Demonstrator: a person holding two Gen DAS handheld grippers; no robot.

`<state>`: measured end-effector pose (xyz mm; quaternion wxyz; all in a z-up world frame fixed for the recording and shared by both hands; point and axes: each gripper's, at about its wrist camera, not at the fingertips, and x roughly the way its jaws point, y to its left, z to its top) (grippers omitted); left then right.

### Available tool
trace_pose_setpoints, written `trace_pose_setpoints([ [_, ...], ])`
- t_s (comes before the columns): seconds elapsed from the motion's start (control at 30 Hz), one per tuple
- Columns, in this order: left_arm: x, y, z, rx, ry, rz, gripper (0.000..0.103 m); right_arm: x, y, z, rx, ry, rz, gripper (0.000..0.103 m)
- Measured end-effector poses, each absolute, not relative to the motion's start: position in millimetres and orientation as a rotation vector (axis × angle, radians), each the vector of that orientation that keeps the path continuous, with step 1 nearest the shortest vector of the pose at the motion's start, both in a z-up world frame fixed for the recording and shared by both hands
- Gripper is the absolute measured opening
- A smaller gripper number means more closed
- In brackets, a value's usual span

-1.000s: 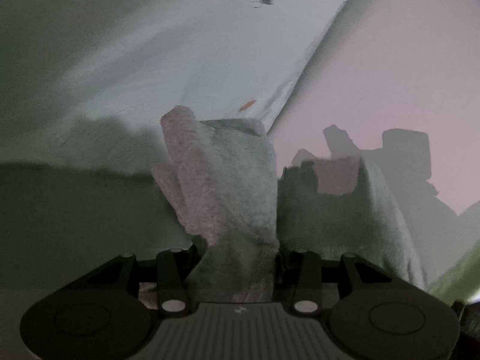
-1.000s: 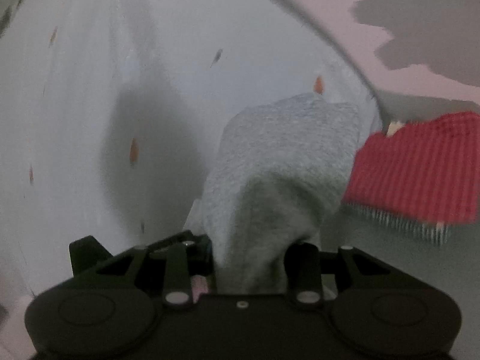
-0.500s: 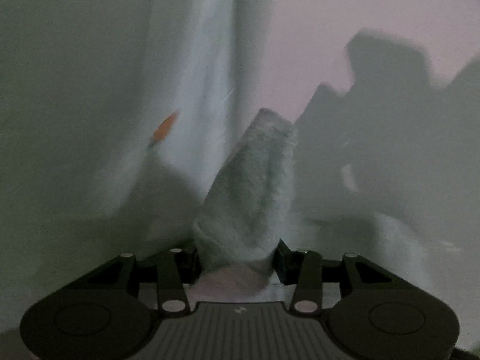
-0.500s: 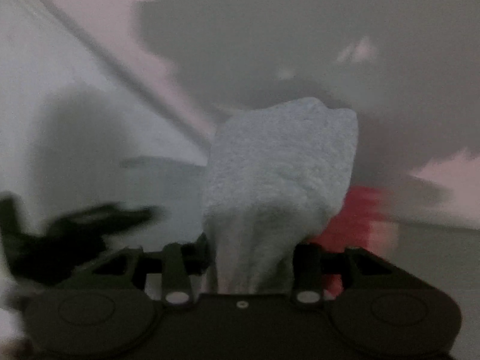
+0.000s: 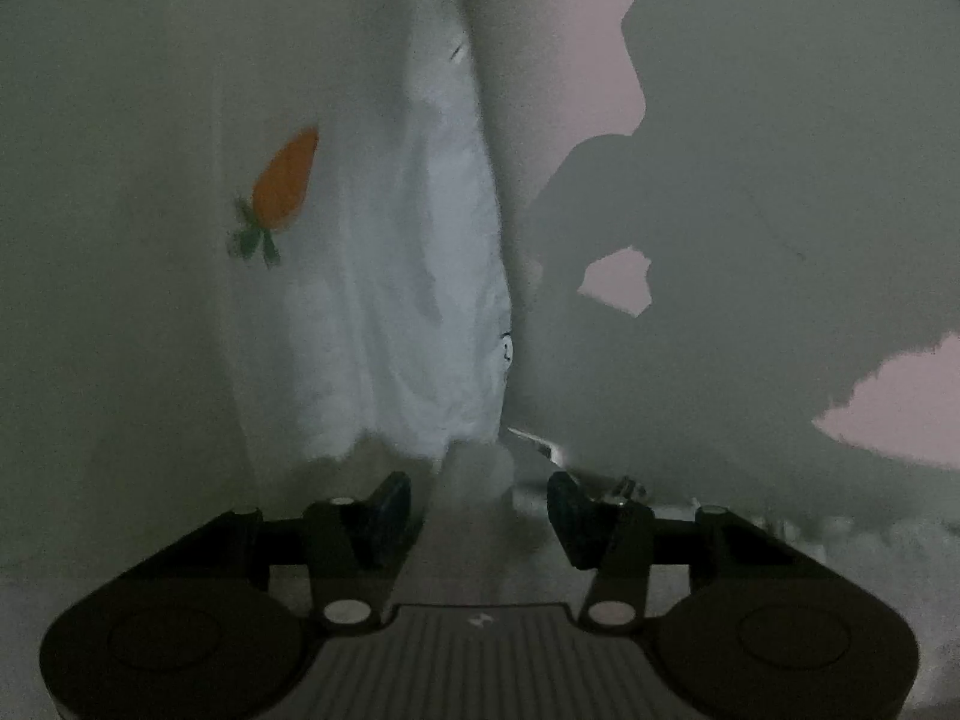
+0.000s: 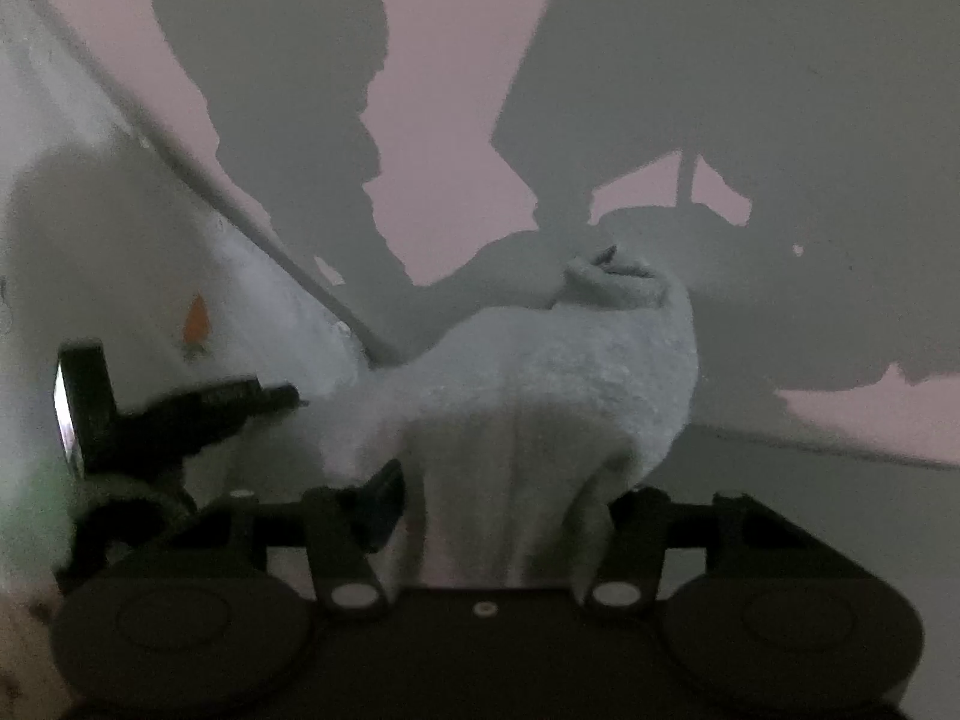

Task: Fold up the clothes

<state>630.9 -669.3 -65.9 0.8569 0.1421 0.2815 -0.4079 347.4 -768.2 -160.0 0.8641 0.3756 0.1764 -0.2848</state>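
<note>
The right gripper [image 6: 504, 516] is clenched on a thick bunch of the pale fleecy garment [image 6: 558, 360], which humps up in front of it with a twisted tip near the pink wall [image 6: 456, 120]. The left gripper [image 5: 480, 498] stands with its fingers apart, a small tuft of the same cloth lying loose between them, so it looks released rather than grasping. The garment rests on the white carrot-print sheet [image 5: 282, 186], beside its raised edge. To do this fold well, I would judge the right side should lay its bunch down flat and square before letting go, while the left stays clear of the cloth so nothing drags.
</note>
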Motion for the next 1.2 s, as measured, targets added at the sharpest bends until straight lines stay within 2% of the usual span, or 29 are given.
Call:
trace_pose_setpoints([
  [0.03, 636.1, -672.3, -68.5, 0.297, 0.61, -0.848, 0.052, 350.6, -767.8, -161.8, 0.76, 0.401, -0.62, 0.066],
  [0.07, 638.3, -673.9, -70.4, 0.305, 0.615, -0.833, 0.053, 353.8, -767.4, -163.6, 0.732, 0.432, -0.643, 0.079],
  [0.1, 640.1, -674.4, -71.8, 0.309, 0.623, -0.819, 0.055, 352.2, -765.8, -162.5, 0.693, 0.46, -0.67, 0.084],
  [0.13, 640.0, -668.5, -69.4, 0.29, 0.641, -0.816, 0.06, 350.0, -762.4, -158.6, 0.655, 0.464, -0.679, 0.084],
  [0.17, 639.7, -662.2, -66.9, 0.267, 0.658, -0.818, 0.072, 347.7, -758.5, -154.4, 0.618, 0.46, -0.686, 0.084],
  [0.2, 637.5, -653.5, -63.6, 0.222, 0.663, -0.856, 0.088, 345.3, -754.5, -150.2, 0.581, 0.455, -0.693, 0.084],
  [0.27, 633.3, -636.4, -57.7, 0.136, 0.673, -0.931, 0.103, 341.4, -747.2, -143.3, 0.513, 0.445, -0.705, 0.088],
  [0.37, 638.6, -639.4, -66.4, 0.151, 0.71, -0.978, 0.101, 321.0, -749.9, -149.2, 0.529, 0.439, -0.687, 0.091],
  [0.43, 656.5, -654.7, -75.6, 0.167, 0.721, -0.951, 0.075, 323.2, -757.2, -152.0, 0.581, 0.435, -0.706, 0.091],
  [0.47, 657.8, -655.7, -79.6, 0.138, 0.723, -0.926, 0.045, 323.1, -758.4, -151.1, 0.6, 0.413, -0.705, 0.08],
  [0.5, 659.1, -656.6, -83.7, 0.11, 0.725, -0.901, 0.019, 323.0, -759.3, -150.0, 0.618, 0.388, -0.703, 0.058],
  [0.53, 660.3, -657.5, -87.7, 0.081, 0.727, -0.876, 0.013, 322.9, -760.2, -148.8, 0.636, 0.364, -0.701, 0.05],
  [0.6, 662.9, -659.9, -94.7, 0.03, 0.728, -0.827, 0.007, 325.2, -758.2, -146.8, 0.689, 0.332, -0.694, 0.039],
  [0.73, 662.6, -683.2, -70.2, 0.05, 0.637, -0.818, 0.003, 321.0, -757.6, -136.1, 0.757, 0.247, -0.691, 0.032],
  [0.83, 666.6, -704.2, -55.6, 0.08, 0.568, -0.841, 0.004, 321.9, -762.3, -126.0, 0.761, 0.165, -0.73, 0.032],
  [0.87, 667.9, -711.4, -52.3, 0.096, 0.549, -0.845, 0.004, 324.2, -763.6, -124.1, 0.723, 0.176, -0.773, 0.038],
  [0.9, 669.1, -719.3, -58.7, 0.149, 0.552, -0.824, 0.006, 325.4, -760.7, -122.9, 0.687, 0.186, -0.789, 0.058],
  [0.93, 670.4, -726.4, -65.7, 0.199, 0.559, -0.803, 0.01, 326.4, -757.4, -121.9, 0.651, 0.197, -0.802, 0.062],
  [1.03, 677.7, -731.8, -94.3, 0.312, 0.652, -0.75, 0.025, 329.4, -747.5, -118.7, 0.545, 0.229, -0.839, 0.061],
  [1.1, 682.6, -719.3, -97.6, 0.275, 0.695, -0.76, 0.045, 331.4, -740.9, -116.7, 0.473, 0.249, -0.863, 0.059],
  [1.13, 684.3, -711.2, -96.0, 0.241, 0.704, -0.769, 0.051, 332.5, -737.6, -115.6, 0.437, 0.26, -0.875, 0.057],
  [1.2, 684.2, -693.4, -85.4, 0.186, 0.687, -0.785, 0.081, 334.5, -731.0, -113.5, 0.365, 0.28, -0.898, 0.048],
])
